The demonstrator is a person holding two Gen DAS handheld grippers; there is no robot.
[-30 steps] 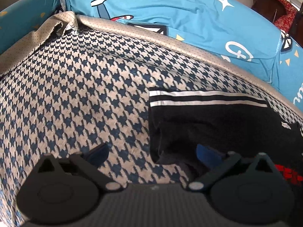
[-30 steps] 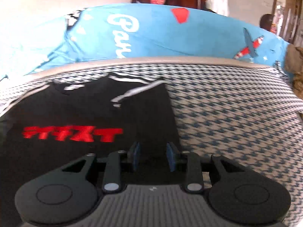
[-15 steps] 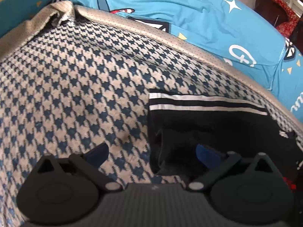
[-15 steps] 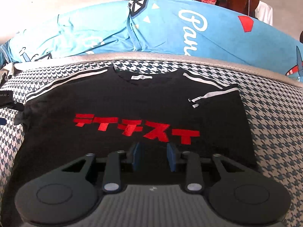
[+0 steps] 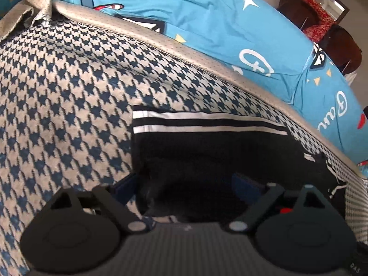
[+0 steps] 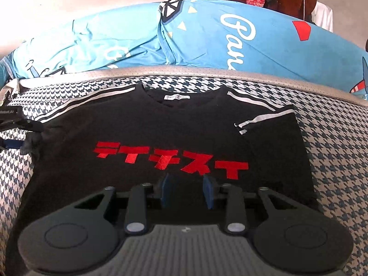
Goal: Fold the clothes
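A black T-shirt [image 6: 161, 126] with red lettering lies flat and face up on the houndstooth cover [image 6: 333, 151]. Its right sleeve [image 6: 264, 119] is folded inward. My right gripper [image 6: 187, 191] hovers over the lower chest, jaws narrow but apart, with nothing between them. The left sleeve [image 5: 207, 145], black with two white stripes, lies in front of my left gripper [image 5: 186, 185]. Those jaws are closing, and the sleeve's edge lies between the blue pads [image 5: 125, 187] without being pinched. From the right wrist view, the left gripper [image 6: 20, 134] shows at the far left by the bunched sleeve end.
Blue printed bedding [image 6: 207, 41] is heaped along the far side behind a beige edge band [image 5: 184, 53]. Dark wooden furniture draped with red cloth [image 5: 317, 18] stands beyond. Bare houndstooth cover [image 5: 69, 92] stretches left of the sleeve and right of the shirt.
The left gripper's jaws have come closer together around the sleeve edge, and its view has tipped. The right gripper swung from the shirt's right side to its middle, then stayed still.
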